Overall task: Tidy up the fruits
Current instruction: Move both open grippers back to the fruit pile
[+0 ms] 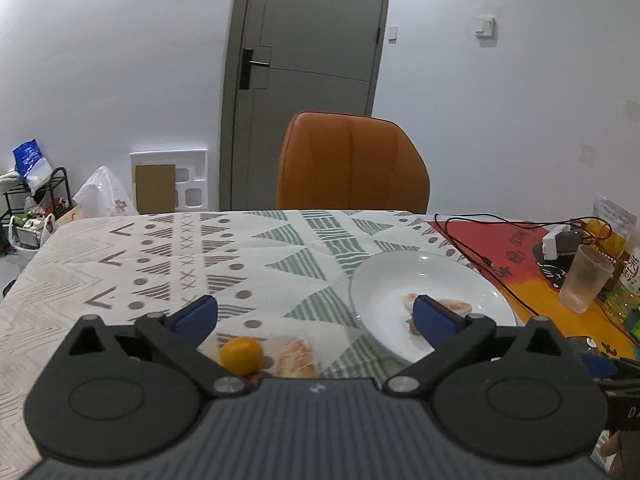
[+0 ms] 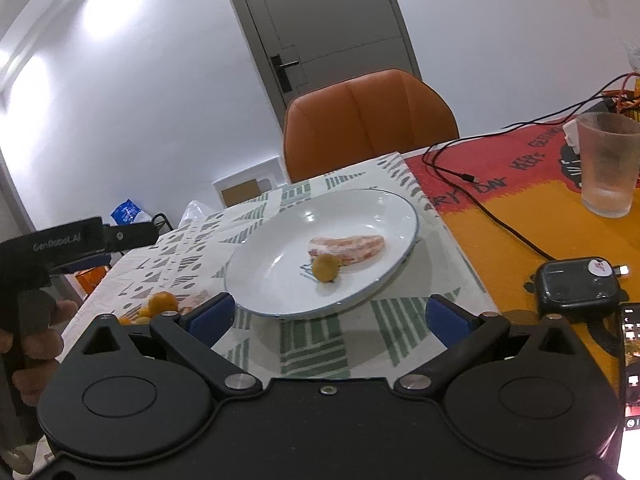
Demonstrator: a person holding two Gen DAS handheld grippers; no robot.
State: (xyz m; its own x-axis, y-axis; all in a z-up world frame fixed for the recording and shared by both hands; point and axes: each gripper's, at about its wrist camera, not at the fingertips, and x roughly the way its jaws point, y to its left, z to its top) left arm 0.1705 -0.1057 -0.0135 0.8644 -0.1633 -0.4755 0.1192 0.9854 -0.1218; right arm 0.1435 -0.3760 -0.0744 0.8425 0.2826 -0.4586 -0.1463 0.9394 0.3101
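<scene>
A white plate [image 2: 280, 240] stands on the patterned tablecloth and holds a pink peeled fruit segment [image 2: 348, 246] and a small yellow-brown fruit [image 2: 325, 268]. The plate also shows in the left wrist view [image 1: 384, 280]. My left gripper [image 1: 316, 316] is open and empty above an orange [image 1: 242, 355] and another pink segment [image 1: 298, 358] on the cloth left of the plate. My right gripper [image 2: 328, 318] is open and empty, just in front of the plate's near rim. Several small oranges [image 2: 162, 302] lie left of the plate in the right wrist view.
An orange chair [image 1: 352, 160] stands behind the table. To the right lie a frosted plastic cup [image 2: 610, 164], black cables [image 2: 480, 196], a smartwatch [image 2: 576, 284] and a phone [image 2: 632, 380] on a red and orange mat [image 2: 520, 208]. The table's left edge [image 1: 36, 256] is close.
</scene>
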